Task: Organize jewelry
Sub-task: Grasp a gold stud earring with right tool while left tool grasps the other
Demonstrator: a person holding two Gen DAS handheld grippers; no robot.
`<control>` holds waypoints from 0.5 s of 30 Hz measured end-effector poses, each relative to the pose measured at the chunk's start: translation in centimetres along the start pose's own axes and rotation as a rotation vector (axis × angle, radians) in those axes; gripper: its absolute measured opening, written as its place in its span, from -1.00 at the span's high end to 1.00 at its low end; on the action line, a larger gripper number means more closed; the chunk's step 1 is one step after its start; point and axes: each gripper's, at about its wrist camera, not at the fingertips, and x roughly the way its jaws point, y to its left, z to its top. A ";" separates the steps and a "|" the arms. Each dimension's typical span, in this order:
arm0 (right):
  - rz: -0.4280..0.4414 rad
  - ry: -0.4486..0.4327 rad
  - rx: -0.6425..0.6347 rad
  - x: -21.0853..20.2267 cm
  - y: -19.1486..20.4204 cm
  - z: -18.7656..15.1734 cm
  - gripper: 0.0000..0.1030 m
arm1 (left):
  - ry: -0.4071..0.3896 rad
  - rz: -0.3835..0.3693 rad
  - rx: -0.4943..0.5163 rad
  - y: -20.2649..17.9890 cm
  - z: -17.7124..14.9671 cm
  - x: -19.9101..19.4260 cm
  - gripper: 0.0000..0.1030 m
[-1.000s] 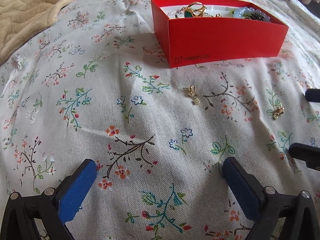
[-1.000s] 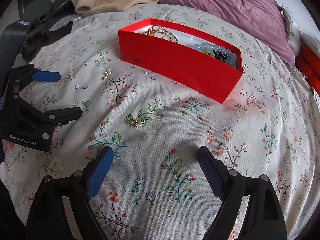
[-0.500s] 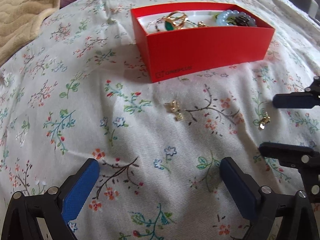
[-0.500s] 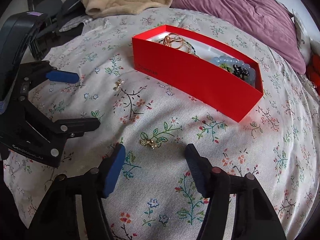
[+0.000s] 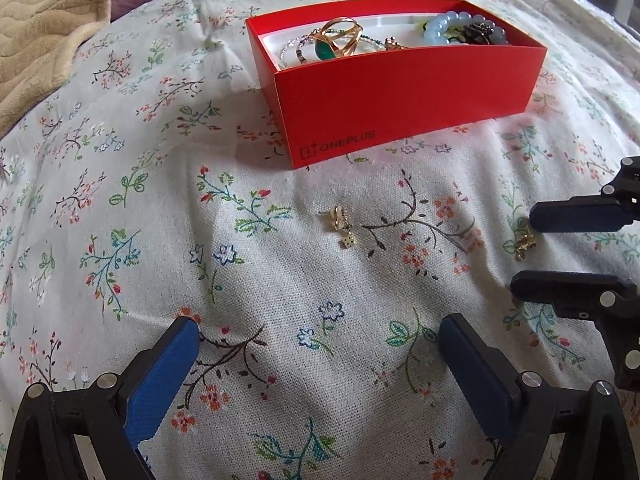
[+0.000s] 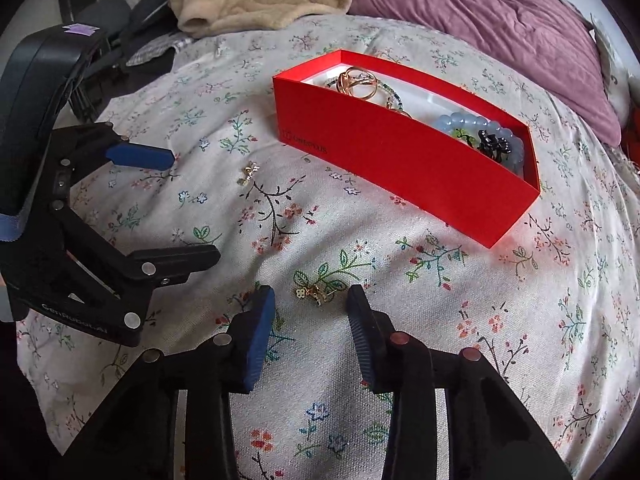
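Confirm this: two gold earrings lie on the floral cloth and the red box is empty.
Not empty. The red box holds a gold ring, a blue bead bracelet and more, as the left wrist view shows. Both earrings do lie on the cloth.

We count one red box point(image 5: 400, 92), two gold earrings on the cloth point(image 5: 340, 226) point(image 5: 525, 242), and two grippers point(image 5: 320, 360) point(image 6: 310, 312).

Right gripper point(image 6: 310, 300) jaws just closing, now narrowly flanking small gold flower-shaped earring point(image 6: 312, 293) on floral cloth, pads not yet touching.
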 end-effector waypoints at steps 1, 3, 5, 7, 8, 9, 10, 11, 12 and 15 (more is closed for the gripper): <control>-0.001 0.000 0.000 0.0 0.0 0.0 0.29 | -0.002 -0.003 -0.004 0.0 0.1 0.0 -0.93; -0.002 0.000 0.004 -0.1 -0.2 0.0 0.36 | -0.005 -0.010 -0.010 0.1 0.1 0.0 -0.93; -0.002 0.001 0.007 -0.1 -0.4 0.0 0.43 | -0.013 -0.016 -0.017 0.1 0.1 0.1 -0.93; -0.009 0.002 0.008 -0.1 -0.5 0.1 0.59 | -0.018 -0.026 -0.026 0.2 0.2 0.1 -0.93; -0.010 0.003 0.010 -0.1 -0.6 0.1 0.64 | -0.019 -0.031 -0.029 0.3 0.2 0.1 -0.93; -0.011 0.003 0.014 -0.1 -0.7 0.1 0.70 | -0.022 -0.035 -0.031 0.3 0.3 0.1 -0.93; -0.014 0.003 0.017 -0.1 -0.8 0.2 0.73 | -0.025 -0.039 -0.029 0.3 0.4 0.1 -0.93; -0.015 0.002 0.019 -0.1 -0.8 0.2 0.75 | -0.028 -0.041 -0.026 0.3 0.5 0.1 -0.92; -0.018 0.001 0.020 -0.2 -0.8 0.2 0.77 | -0.031 -0.042 -0.023 0.2 0.5 0.1 -0.88; -0.025 -0.003 0.014 -0.4 -0.7 0.2 0.78 | -0.047 -0.040 -0.027 0.2 0.8 0.0 -0.70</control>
